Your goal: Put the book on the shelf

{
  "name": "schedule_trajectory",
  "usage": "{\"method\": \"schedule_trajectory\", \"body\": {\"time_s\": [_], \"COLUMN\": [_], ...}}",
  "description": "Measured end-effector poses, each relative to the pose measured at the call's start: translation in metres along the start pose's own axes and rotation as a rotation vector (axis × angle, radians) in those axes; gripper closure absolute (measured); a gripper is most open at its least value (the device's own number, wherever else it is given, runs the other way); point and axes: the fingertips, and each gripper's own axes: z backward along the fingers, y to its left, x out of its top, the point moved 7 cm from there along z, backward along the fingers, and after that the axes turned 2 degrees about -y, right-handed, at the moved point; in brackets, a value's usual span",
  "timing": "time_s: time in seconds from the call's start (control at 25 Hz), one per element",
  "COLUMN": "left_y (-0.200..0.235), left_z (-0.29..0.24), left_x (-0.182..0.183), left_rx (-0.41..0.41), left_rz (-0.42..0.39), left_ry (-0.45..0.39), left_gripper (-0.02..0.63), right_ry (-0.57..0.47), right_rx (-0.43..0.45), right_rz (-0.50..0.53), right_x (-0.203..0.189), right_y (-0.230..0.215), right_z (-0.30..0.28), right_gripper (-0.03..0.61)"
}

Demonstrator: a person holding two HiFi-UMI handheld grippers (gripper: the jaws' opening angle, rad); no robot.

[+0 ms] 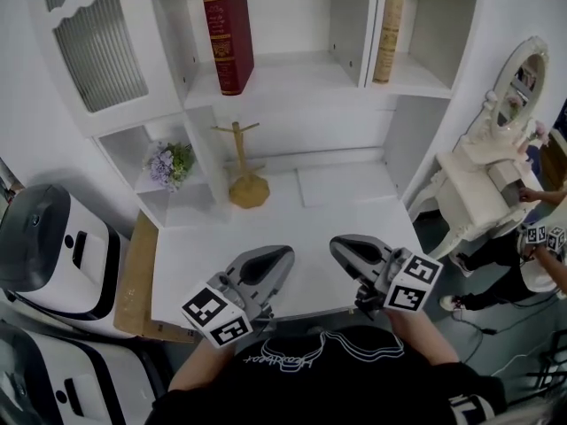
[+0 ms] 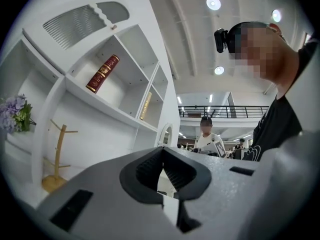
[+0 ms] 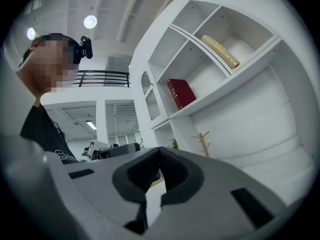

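In the head view the red book [image 1: 229, 39] stands upright, leaning a little, at the left end of the shelf [image 1: 297, 71] in its middle compartment. A tan book [image 1: 388, 35] leans in the compartment to the right. Below, a wooden stand [image 1: 241, 171] sits at the back edge of the desk [image 1: 266, 224], and the left gripper [image 1: 282, 254] and right gripper [image 1: 340, 245] hover near its front edge. Only this view shows the mirrored vanity [image 1: 496, 153] off to the right. The left gripper view shows the left gripper [image 2: 163, 166] clenched on nothing, and behind it the red book [image 2: 102, 74], purple flowers [image 2: 15, 113] and a second person [image 2: 207, 138]. The right gripper view shows the right gripper [image 3: 159, 171] likewise closed and empty, with the red book [image 3: 181, 93] on the shelf from its other side.
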Motion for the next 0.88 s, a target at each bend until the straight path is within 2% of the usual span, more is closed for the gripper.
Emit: {"method": "schedule_trajectory", "body": {"time_s": [0.4,0.88], "left_y": [-0.002,0.000], "left_z": [0.010,0.014], "left_x": [-0.007,-0.012], "left_rx": [0.012,0.013], "left_rz": [-0.015,0.004], "left_ry": [0.026,0.038], "left_gripper": [0.611,0.611], "right_ry": [0.020,0.033], "right_rx": [-0.032,-0.046], "right_rz": [-0.010,-0.019], "right_x": [-0.015,-0.023], "right_y": [0.013,0.016], "right_z": [-0.001,-0.001], "right_gripper": [0.575,0.575]}}
